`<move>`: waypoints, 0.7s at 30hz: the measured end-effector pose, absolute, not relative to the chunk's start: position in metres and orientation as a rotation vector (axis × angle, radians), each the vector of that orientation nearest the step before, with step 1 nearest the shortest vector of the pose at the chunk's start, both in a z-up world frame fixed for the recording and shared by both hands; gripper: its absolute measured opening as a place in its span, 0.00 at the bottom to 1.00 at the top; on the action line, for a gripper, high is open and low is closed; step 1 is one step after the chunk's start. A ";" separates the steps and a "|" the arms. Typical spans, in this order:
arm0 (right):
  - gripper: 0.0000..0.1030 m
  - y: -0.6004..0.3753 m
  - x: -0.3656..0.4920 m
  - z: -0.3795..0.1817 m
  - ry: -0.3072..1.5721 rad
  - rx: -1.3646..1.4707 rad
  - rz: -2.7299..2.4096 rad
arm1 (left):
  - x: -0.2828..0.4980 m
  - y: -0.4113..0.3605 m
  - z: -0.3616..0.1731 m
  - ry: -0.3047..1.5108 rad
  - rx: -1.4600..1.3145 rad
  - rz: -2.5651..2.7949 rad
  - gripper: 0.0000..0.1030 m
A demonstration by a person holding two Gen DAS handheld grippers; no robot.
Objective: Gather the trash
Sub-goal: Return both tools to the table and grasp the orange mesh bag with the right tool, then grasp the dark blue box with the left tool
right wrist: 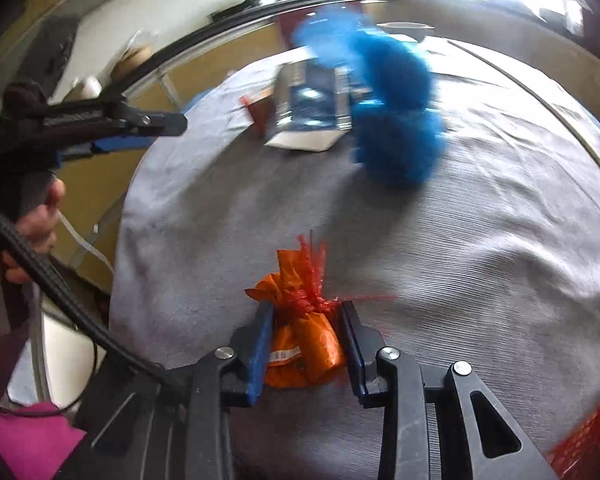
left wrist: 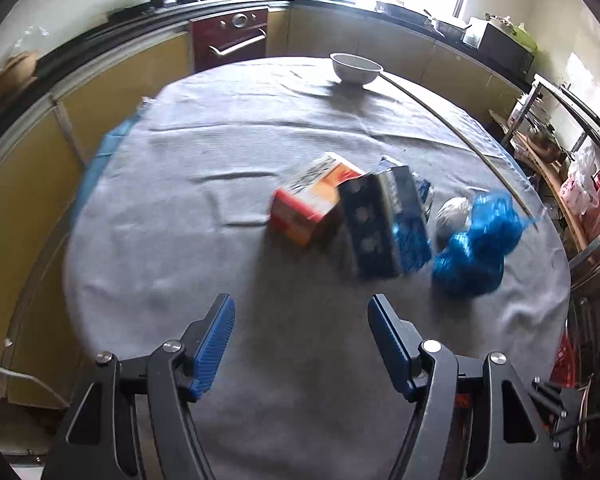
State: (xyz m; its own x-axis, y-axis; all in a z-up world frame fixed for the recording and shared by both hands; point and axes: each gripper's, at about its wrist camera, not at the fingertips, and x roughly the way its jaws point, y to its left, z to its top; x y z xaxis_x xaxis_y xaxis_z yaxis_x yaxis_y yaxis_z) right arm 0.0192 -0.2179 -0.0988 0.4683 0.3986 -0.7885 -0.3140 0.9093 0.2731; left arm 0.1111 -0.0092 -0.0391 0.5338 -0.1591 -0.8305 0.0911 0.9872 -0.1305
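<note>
Gripping the orange packet [right wrist: 304, 344], your right gripper [right wrist: 306, 312] has its pads tight against both sides, low over the grey cloth [right wrist: 480, 280]. Your left gripper [left wrist: 302, 308] stands apart and empty. Ahead and to its right lie the orange box [left wrist: 312, 208], dark carton [left wrist: 384, 224] and blue bag [left wrist: 476, 248], clustered. The carton's long axis runs away from you; your left hand looks nearer.

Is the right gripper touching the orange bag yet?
Touching. The right wrist view shows the right gripper closed around the orange bag, both blue pads pressed against its sides just below the red knot.
</note>
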 end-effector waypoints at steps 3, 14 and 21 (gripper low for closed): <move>0.33 -0.243 0.027 -0.103 1.002 0.186 0.405 | 0.137 -0.029 -0.048 1.015 -0.094 -0.179 0.68; 0.33 -0.277 0.028 -0.107 0.997 0.330 0.455 | 0.192 -0.052 -0.081 1.070 -0.313 -0.280 0.68; 0.33 -0.279 0.032 -0.110 0.992 0.369 0.471 | 0.189 -0.064 -0.080 1.025 -0.346 -0.342 0.43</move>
State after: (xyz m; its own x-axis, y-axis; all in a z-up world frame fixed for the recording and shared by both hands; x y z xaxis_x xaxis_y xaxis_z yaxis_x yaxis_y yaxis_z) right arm 0.0317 -0.2789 -0.1099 0.4613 0.5360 -0.7070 -0.2088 0.8401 0.5007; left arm 0.1894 -0.0643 -0.0799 0.4764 -0.4328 -0.7653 0.1143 0.8935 -0.4342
